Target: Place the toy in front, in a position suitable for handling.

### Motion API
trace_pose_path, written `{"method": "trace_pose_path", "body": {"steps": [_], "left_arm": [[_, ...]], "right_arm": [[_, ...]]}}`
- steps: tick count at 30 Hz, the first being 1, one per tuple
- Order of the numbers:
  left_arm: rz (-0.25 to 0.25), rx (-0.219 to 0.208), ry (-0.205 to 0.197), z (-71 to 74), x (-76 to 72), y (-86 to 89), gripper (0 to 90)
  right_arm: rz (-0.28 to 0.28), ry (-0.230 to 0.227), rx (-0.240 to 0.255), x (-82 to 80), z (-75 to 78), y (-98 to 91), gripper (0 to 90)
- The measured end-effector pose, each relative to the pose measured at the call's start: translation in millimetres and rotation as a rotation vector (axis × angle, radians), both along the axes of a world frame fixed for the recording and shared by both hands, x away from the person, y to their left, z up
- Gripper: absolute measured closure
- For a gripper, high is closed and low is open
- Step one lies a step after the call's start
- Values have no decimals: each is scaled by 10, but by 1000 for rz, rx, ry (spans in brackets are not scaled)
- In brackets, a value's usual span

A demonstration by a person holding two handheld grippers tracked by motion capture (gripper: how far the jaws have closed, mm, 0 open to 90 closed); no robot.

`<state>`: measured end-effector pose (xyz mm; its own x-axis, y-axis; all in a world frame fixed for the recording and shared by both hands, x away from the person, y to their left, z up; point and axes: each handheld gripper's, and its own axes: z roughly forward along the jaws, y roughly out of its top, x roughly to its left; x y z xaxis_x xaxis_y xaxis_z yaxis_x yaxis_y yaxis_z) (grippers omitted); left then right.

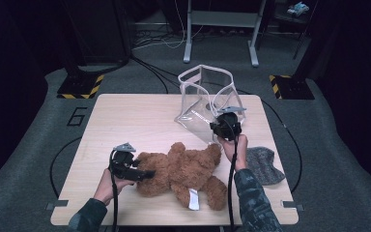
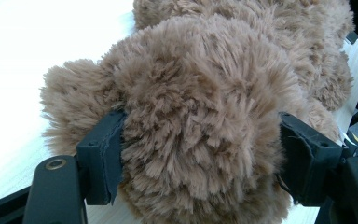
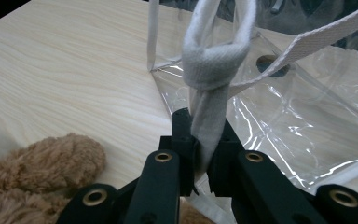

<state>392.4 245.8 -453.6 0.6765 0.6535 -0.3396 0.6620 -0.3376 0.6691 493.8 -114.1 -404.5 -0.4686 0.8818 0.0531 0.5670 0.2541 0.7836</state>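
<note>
Teddy bear (image 2: 200,116) fills the left claw (image 2: 200,158); right claw (image 3: 204,154) pinches the bag's knotted strap (image 3: 212,88).

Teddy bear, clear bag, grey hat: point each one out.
teddy bear (image 1: 183,169), high view, on its brown belly.
clear bag (image 1: 198,113), high view, on its front wall.
grey hat (image 1: 263,164), high view, on its knitted middle.

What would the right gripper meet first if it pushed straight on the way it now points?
The right gripper, shut on the knotted white strap, points at the clear plastic bag. Going straight on, it would probably press into the knot and then the bag's clear wall, though depth is hard to judge.
</note>
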Motion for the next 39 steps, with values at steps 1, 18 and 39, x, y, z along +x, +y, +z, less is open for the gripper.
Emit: {"method": "trace_pose_path", "body": {"steps": [1,18,39], "left_arm": [[-4,1,3,3,4,2,261],[30,3,1,129,22,29,159],[68,-5,-88,480,588,-243,153]], "right_arm": [[-10,3,5,-5,4,-20,834],[-102,-3,52,-188,69,-214,350],[-156,106,12,-957,-711,-934,96]]}}
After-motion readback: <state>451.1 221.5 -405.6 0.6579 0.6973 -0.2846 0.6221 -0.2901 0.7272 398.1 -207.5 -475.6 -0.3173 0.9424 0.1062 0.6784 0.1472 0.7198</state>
